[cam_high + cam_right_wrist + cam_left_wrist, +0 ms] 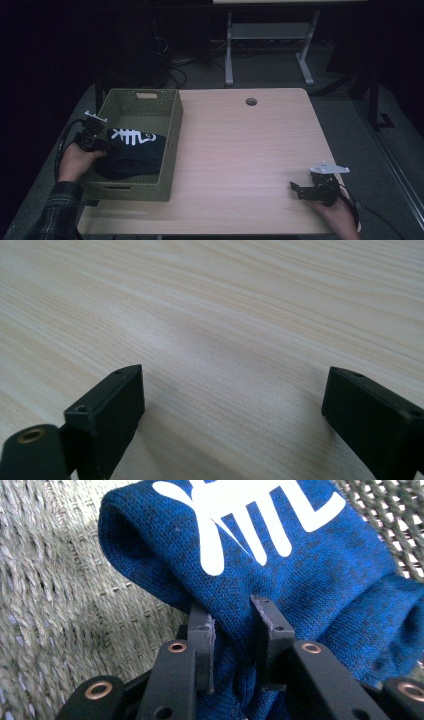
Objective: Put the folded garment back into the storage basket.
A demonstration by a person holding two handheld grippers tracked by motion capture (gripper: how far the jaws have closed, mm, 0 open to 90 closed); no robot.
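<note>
Black jaws of the left gripper [232, 622] pinch a fold of dark blue knitted garment [300, 575] between them, closed on the cloth. White fishbone print shows on its upper face. Garment lies bunched inside the olive woven basket [172, 145], which sits at the left end of the bench [240, 150]. Left hand [75, 161] reaches in over the basket's left wall. Right gripper [299, 190] rests well apart, low over bare wood near the bench's right front corner, jaws spread wide, nothing between them.
</note>
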